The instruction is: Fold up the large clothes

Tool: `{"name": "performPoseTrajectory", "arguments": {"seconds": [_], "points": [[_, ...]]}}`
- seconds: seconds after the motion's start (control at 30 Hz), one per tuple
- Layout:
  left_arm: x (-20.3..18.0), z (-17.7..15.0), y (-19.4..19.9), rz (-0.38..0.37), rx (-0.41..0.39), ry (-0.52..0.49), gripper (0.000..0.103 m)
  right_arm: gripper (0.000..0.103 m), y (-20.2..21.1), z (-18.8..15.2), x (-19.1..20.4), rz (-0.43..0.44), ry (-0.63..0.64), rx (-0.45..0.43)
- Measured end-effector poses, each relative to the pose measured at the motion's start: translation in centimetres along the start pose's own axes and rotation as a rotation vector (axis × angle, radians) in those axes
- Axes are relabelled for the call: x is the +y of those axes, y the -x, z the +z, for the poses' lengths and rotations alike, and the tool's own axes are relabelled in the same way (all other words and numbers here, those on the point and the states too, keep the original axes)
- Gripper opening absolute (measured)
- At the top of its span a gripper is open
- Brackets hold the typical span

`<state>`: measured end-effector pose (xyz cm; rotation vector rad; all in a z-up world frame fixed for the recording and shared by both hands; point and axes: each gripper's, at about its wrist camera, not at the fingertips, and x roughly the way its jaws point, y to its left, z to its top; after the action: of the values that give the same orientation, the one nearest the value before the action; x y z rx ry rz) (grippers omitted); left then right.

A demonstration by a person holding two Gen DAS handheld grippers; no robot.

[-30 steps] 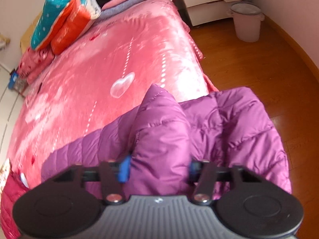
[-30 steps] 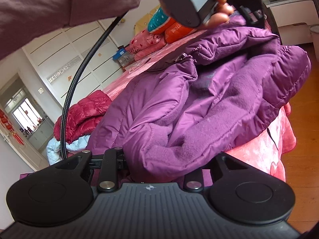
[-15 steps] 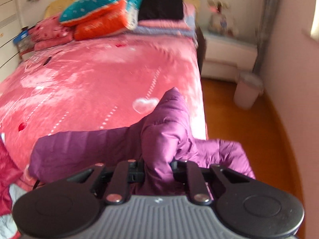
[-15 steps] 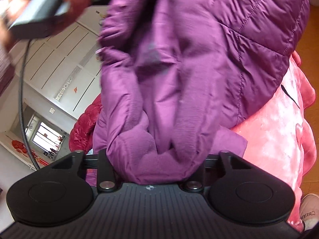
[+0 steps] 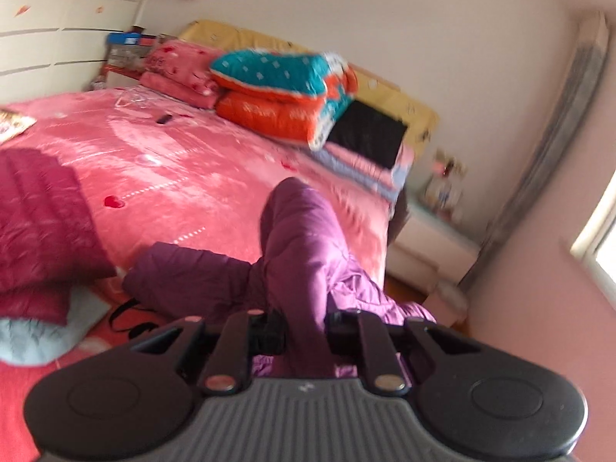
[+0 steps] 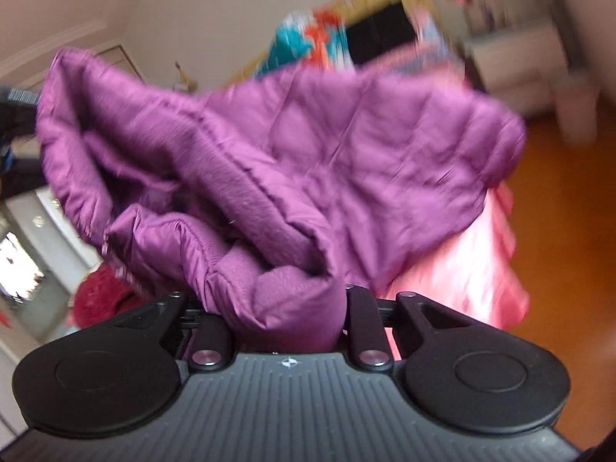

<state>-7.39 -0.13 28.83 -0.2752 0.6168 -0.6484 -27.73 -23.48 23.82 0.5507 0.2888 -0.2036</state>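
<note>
Now my left gripper (image 5: 306, 331) and right gripper (image 6: 285, 319) each pinch the purple jacket (image 6: 308, 161). I should spread it flat on the bed (image 5: 184, 177) before folding.

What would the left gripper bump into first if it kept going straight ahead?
The purple jacket its jaws already clamp. Past that fold, probably the pink bed cover, though depth is hard to judge.

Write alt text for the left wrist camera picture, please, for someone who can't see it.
A handheld left gripper has its jaws shut on a fold of a purple puffer jacket above a pink bed. A dark red jacket lies at left; folded quilts are stacked by the headboard.
</note>
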Motion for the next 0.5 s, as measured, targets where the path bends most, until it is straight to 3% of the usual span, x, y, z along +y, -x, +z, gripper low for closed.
{"name": "performPoseTrajectory", "arguments": {"seconds": [0.2,0.33,0.43,0.5], "points": [[2.1,-0.9,6.3,-0.09,-0.166,0.084,0.012,0.023,4.8,3.3,3.3,-0.066,0.174,-0.183],[2.9,-0.7,10.6,-0.155,-0.315,0.094,0.005,0.022,8.4,6.2,5.9,-0.113,0.287,-0.348],[2.9,-0.2,13.7,-0.158,-0.436,0.054,0.0,0.021,11.1,8.8,7.5,-0.149,0.342,-0.468],[3.3,0.2,14.7,-0.182,-0.418,0.024,0.0,0.02,12.5,10.6,8.0,-0.155,0.352,-0.52]]}}
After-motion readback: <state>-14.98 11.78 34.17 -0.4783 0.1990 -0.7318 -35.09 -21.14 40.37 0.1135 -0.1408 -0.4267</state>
